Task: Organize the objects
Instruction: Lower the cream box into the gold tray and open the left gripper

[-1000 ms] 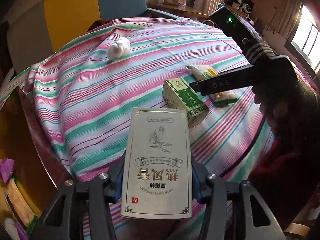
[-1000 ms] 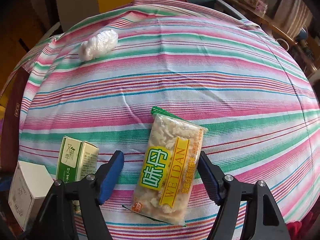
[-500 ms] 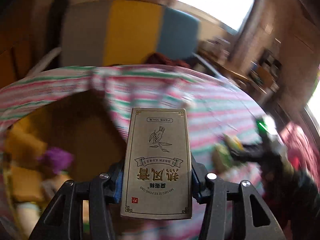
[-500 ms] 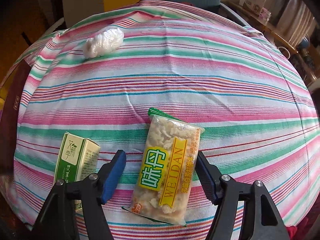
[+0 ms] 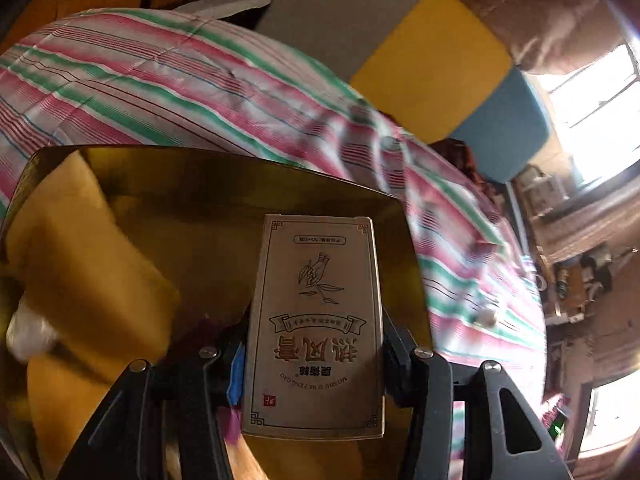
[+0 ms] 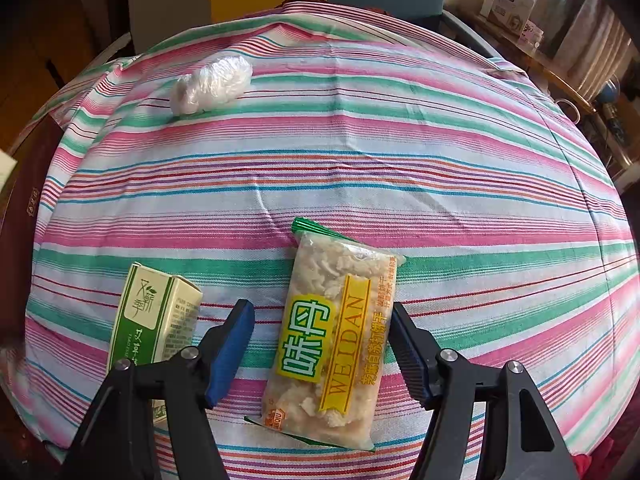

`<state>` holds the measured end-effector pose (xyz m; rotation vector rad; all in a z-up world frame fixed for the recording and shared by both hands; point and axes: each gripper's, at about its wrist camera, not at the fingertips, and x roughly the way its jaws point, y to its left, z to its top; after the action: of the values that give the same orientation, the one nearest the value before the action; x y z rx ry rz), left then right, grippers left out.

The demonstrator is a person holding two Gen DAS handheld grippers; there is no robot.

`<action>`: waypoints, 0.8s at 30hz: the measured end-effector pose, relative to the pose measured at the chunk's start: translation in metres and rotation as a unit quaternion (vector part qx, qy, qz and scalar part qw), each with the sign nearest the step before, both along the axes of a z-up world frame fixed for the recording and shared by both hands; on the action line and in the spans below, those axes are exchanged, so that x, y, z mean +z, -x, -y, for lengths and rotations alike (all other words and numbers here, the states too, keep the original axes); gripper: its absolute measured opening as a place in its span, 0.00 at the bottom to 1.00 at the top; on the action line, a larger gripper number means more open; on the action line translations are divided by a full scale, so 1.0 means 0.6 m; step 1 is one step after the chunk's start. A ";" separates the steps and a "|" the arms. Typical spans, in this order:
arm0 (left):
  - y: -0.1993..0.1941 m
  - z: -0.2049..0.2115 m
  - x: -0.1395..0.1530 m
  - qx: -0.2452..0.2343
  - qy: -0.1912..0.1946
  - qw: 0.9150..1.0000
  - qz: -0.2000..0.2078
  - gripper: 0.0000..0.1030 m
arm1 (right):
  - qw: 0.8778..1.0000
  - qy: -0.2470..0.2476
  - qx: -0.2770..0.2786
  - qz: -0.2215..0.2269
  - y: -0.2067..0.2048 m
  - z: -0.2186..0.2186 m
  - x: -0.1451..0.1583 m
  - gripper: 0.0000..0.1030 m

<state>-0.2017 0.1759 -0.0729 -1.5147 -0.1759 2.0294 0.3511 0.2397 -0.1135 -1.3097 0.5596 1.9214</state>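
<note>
The sorting looks partly done. The left tool is clenched on the grey box, held over a golden-brown bin beside the striped desk; yellow packets already lie inside, though that view is blurred. The box appears ready to be dropped in.

On the desk three things remain: the snack packet, the green box and a white plastic wad. The right tool is released, its jaws spread either side of the snack packet, the right one touching or nearly touching its edge. The green box lies just beside the left finger; the wad sits well apart, at the far side.
</note>
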 end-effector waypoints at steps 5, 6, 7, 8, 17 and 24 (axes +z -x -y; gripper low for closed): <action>0.017 -0.029 -0.021 0.003 0.051 0.998 -0.030 0.52 | 1.000 0.000 0.003 0.001 0.004 -0.010 -0.005 0.66; 0.017 -0.036 -0.023 -0.003 0.057 0.998 -0.035 0.52 | 1.000 0.000 0.004 0.001 0.005 -0.011 -0.007 0.66; 0.014 -0.042 -0.023 -0.007 0.066 0.997 -0.039 0.52 | 1.000 -0.001 0.006 0.001 0.007 -0.012 -0.007 0.65; 0.011 -0.042 -0.023 -0.007 0.068 0.997 -0.038 0.52 | 1.000 -0.001 0.007 0.001 0.008 -0.013 -0.008 0.64; -0.041 0.015 0.032 -0.021 0.035 0.996 -0.078 0.74 | 1.000 -0.004 0.012 0.001 0.018 -0.016 -0.010 0.60; -0.128 0.082 0.063 -0.060 0.024 0.990 -0.122 0.74 | 1.000 -0.015 0.023 -0.001 0.031 -0.006 -0.009 0.47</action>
<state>-0.1247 0.1266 -0.0353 -1.2595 0.0602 2.1113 0.3326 0.2432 -0.1187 -1.3113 0.5039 1.9619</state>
